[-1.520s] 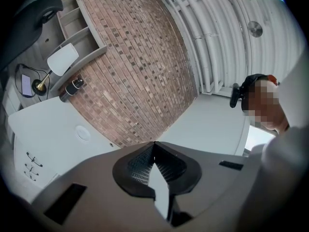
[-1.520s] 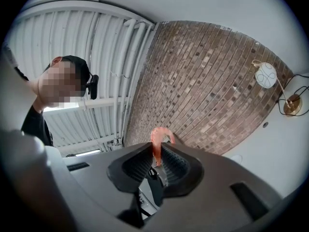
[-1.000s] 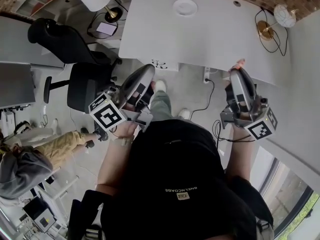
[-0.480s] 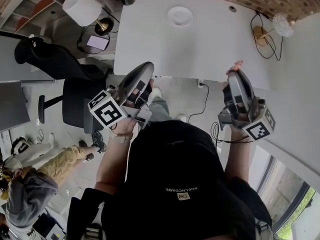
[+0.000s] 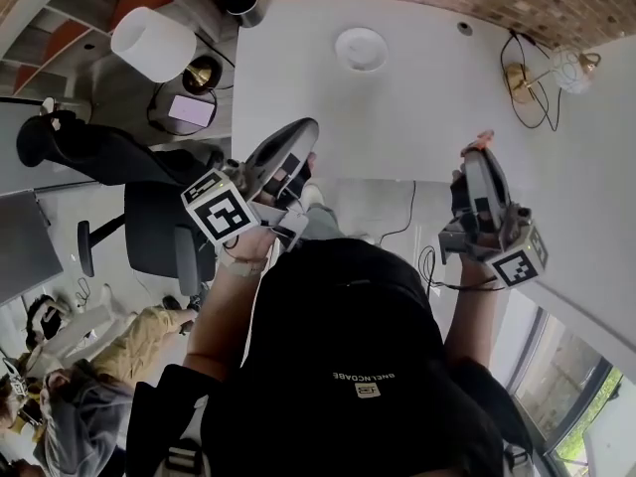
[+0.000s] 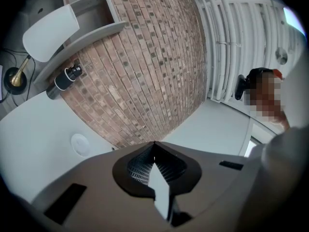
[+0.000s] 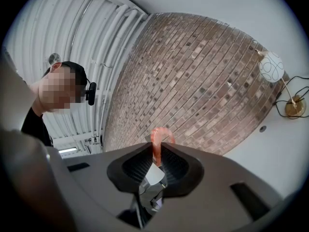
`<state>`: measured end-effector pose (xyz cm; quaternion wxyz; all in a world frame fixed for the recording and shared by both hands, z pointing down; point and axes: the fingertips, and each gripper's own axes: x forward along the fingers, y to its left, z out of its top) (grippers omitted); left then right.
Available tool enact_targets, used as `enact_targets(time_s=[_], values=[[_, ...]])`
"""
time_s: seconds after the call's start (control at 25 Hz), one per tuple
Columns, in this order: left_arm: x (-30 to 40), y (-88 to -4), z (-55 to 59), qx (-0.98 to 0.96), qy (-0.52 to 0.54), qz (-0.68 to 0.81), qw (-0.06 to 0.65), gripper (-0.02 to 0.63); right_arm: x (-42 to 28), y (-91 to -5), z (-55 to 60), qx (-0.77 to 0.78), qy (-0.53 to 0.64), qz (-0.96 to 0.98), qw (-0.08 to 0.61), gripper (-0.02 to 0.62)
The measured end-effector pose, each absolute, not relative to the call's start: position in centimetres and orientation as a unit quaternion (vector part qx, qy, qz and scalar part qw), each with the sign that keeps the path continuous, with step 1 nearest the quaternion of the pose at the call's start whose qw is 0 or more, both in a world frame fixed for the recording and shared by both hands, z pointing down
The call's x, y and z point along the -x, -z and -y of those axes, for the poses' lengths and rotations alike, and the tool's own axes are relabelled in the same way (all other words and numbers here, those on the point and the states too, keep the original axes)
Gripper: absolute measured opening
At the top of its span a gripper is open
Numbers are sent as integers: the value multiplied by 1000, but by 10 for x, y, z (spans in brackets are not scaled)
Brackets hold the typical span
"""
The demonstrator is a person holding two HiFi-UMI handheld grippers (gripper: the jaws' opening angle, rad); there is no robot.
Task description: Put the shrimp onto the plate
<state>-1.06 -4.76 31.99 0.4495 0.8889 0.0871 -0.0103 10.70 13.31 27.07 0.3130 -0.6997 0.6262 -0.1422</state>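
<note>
I log: black short-sleeved tee [image 5: 338, 306], small pale chest print [image 5: 364, 385], pale wristband [image 5: 241, 263] on left wrist, grey trousers [image 5: 320, 223], white shoe [image 5: 316, 196].

White table [image 5: 417, 107] bears a plate [image 5: 361, 48] and lamp [image 5: 521, 80].

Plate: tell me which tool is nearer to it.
Left. The left tool is short of the plate, slightly to its left; the right tool, shut on the shrimp, is farther off to its right.

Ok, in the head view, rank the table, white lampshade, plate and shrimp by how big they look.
1. table
2. white lampshade, though it may sit nearer the camera than the plate
3. plate
4. shrimp, only partly showing at the tip of the right gripper
</note>
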Motion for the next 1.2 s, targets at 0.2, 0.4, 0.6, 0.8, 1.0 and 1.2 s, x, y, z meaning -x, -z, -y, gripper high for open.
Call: enact_targets(time_s=[0.2,0.4,0.6,0.8,1.0,1.2], values=[[1,-324,81,-885,5,-96,455,5,-118,-274,-101,711,146,-615,308,55],[-2,-329,116,-880,5,-95,466,5,-127,-278,-68,720,151,-610,295,55],[-4,-330,132,-875,2,-107,472,5,-134,-283,-43,723,158,-608,289,55],[-6,-336,142,-874,-4,-100,475,5,-140,-287,-26,720,168,-607,293,55],[-10,-338,144,-875,-5,-78,477,5,-154,-291,-15,706,177,-620,291,55],[-12,-342,143,-879,2,-39,476,5,-171,-300,-3,682,192,-644,288,55]])
